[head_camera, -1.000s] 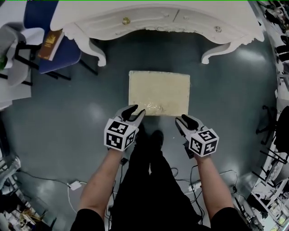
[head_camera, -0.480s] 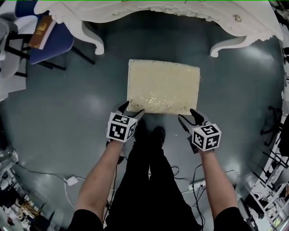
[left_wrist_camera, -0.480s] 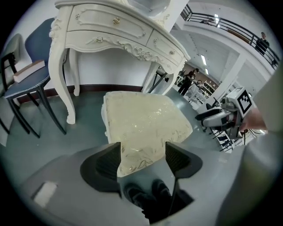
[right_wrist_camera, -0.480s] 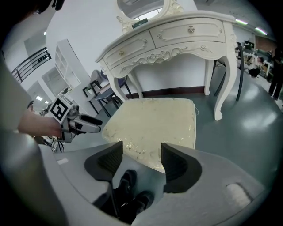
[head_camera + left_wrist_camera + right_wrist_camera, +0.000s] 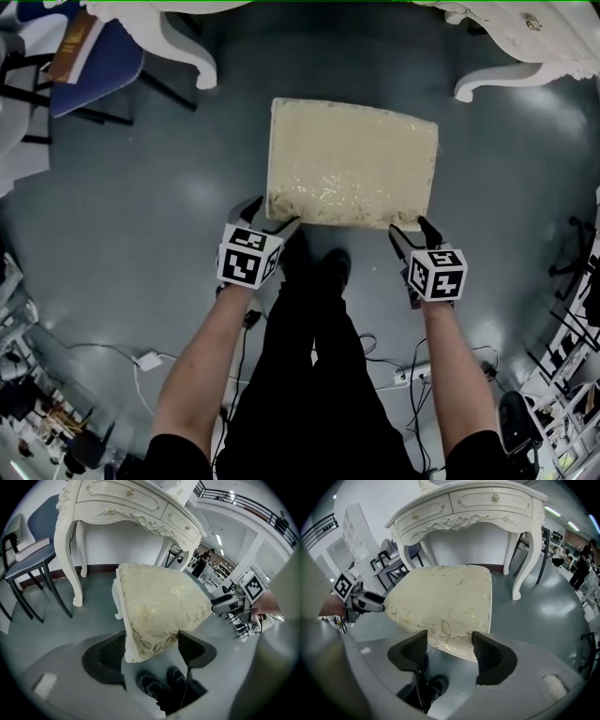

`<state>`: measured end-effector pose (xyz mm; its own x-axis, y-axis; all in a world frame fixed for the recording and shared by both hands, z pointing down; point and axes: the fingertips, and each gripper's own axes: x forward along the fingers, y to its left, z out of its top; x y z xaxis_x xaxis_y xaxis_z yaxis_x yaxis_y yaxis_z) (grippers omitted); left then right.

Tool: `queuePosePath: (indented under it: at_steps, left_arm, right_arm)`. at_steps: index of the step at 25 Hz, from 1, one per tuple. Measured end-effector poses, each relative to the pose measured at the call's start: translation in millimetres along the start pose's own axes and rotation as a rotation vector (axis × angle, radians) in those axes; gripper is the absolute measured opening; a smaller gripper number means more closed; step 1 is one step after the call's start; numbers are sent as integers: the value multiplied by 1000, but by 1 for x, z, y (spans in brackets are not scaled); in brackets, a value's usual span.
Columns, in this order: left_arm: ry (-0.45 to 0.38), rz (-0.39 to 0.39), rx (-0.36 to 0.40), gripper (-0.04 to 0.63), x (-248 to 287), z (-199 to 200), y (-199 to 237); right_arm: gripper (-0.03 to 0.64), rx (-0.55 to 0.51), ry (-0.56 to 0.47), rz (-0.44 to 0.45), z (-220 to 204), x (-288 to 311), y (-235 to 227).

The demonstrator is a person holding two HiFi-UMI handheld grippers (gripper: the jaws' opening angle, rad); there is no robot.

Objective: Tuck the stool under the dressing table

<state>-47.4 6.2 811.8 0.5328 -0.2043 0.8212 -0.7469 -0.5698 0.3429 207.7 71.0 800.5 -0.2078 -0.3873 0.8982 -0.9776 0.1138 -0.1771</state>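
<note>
Currently both pairs of jaws stand released and wide apart, having just been opening. The left gripper has the near-left corner of the stool between its pads, with no visible clamping. The right gripper straddles the stool's near edge towards the near-right corner, likewise unclamped. The stool stands on the floor, near the person's feet and well short of the dressing table at the far side, so it is not yet tucked under. Its rectangular cushion is cream fabric with a glossy gold leaf pattern and looks thickly padded. The padding will probably yield under the pads, and the sheen suggests a slippery surface. The white frame edge just below the cushion appears stiff and is the better place to take hold. The stool probably slides readily on the smooth grey-green floor. The table is white and carved, with curved legs and small brass-coloured knobs.
</note>
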Motion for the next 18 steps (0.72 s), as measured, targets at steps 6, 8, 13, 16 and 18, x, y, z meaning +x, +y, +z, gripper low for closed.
queuePosePath:
  at_steps: [6, 8, 13, 16, 18]
  left_arm:
    - [-3, -40, -8, 335, 4, -5, -2]
    - [-9, -46, -15, 333, 5, -6, -2]
    - [-29, -53, -39, 324, 2, -8, -5]
    - [-4, -41, -32, 321, 4, -5, -1]
    - [18, -40, -24, 322, 5, -3, -1]
  right_arm:
    - [293, -25, 48, 10, -4, 9, 3]
    - [289, -31, 43, 1, -4, 10, 3]
    - [282, -20, 9, -64, -5, 10, 2]
    - [279, -21, 9, -48, 0, 13, 2]
    - [279, -26, 18, -44, 2, 15, 0]
